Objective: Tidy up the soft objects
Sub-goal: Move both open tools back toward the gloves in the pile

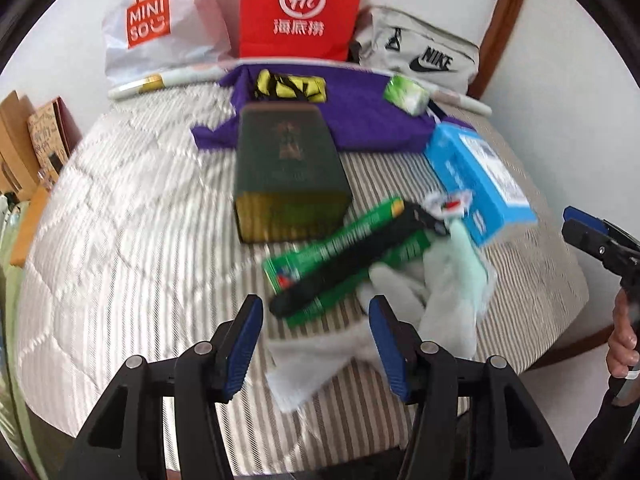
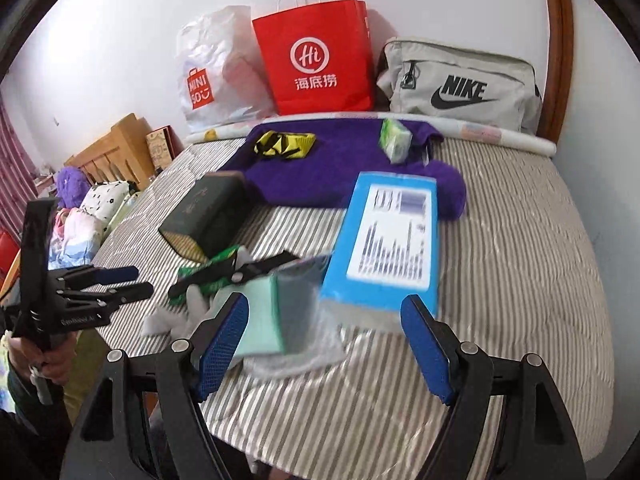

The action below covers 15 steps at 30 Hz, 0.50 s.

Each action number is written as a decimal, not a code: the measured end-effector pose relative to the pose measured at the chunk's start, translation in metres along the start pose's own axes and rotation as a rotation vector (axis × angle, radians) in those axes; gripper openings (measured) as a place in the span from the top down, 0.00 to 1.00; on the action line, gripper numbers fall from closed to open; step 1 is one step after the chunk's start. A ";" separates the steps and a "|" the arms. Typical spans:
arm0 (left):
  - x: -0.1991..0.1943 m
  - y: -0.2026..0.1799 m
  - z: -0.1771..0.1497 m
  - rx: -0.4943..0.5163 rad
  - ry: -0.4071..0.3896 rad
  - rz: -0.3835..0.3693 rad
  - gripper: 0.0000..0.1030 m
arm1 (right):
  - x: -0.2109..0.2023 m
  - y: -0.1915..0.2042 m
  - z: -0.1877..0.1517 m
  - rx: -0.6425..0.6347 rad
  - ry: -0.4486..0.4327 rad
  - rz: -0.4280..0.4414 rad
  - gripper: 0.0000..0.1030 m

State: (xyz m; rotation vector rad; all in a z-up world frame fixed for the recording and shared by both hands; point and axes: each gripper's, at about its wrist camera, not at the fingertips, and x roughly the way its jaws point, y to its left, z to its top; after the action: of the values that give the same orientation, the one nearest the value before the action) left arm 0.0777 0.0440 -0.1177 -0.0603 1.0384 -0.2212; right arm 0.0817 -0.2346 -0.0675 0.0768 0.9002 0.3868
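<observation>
Left wrist view: the left gripper (image 1: 316,340) hangs partly open over the striped bed (image 1: 120,240), holding nothing; just ahead of its fingers lie a grey cloth (image 1: 316,364) and a green box (image 1: 344,264) crossed by a black strap (image 1: 340,268). Right wrist view: the right gripper (image 2: 324,344) gapes wide and empty, a mint-and-grey packaged towel (image 2: 276,312) just ahead of its left finger, a blue box (image 2: 384,248) beyond
</observation>
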 end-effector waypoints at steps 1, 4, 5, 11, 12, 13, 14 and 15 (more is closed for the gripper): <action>0.003 -0.001 -0.003 -0.005 0.008 -0.009 0.48 | -0.001 0.000 -0.006 0.007 0.000 0.003 0.24; 0.013 -0.005 -0.012 0.004 0.025 -0.030 0.48 | 0.000 -0.002 -0.017 0.023 0.002 0.018 0.24; 0.016 -0.007 -0.014 0.015 0.027 -0.024 0.48 | 0.000 -0.002 -0.022 0.029 0.002 0.020 0.24; 0.034 -0.026 -0.021 0.099 0.042 -0.008 0.38 | 0.006 0.001 -0.033 0.026 0.031 0.007 0.24; 0.036 -0.028 -0.021 0.107 0.038 -0.002 0.38 | 0.007 0.001 -0.033 0.021 0.032 0.007 0.24; 0.038 -0.028 -0.021 0.109 0.033 0.000 0.38 | 0.007 0.002 -0.034 0.016 0.031 0.009 0.24; 0.038 -0.028 -0.022 0.112 0.026 0.000 0.38 | 0.008 0.004 -0.034 0.010 0.031 0.015 0.24; 0.038 -0.029 -0.023 0.116 0.013 -0.001 0.39 | 0.009 0.006 -0.035 0.005 0.032 0.019 0.24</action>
State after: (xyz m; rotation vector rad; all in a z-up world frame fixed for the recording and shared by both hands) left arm 0.0721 0.0093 -0.1569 0.0456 1.0370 -0.2824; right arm 0.0577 -0.2296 -0.0947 0.0845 0.9323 0.4046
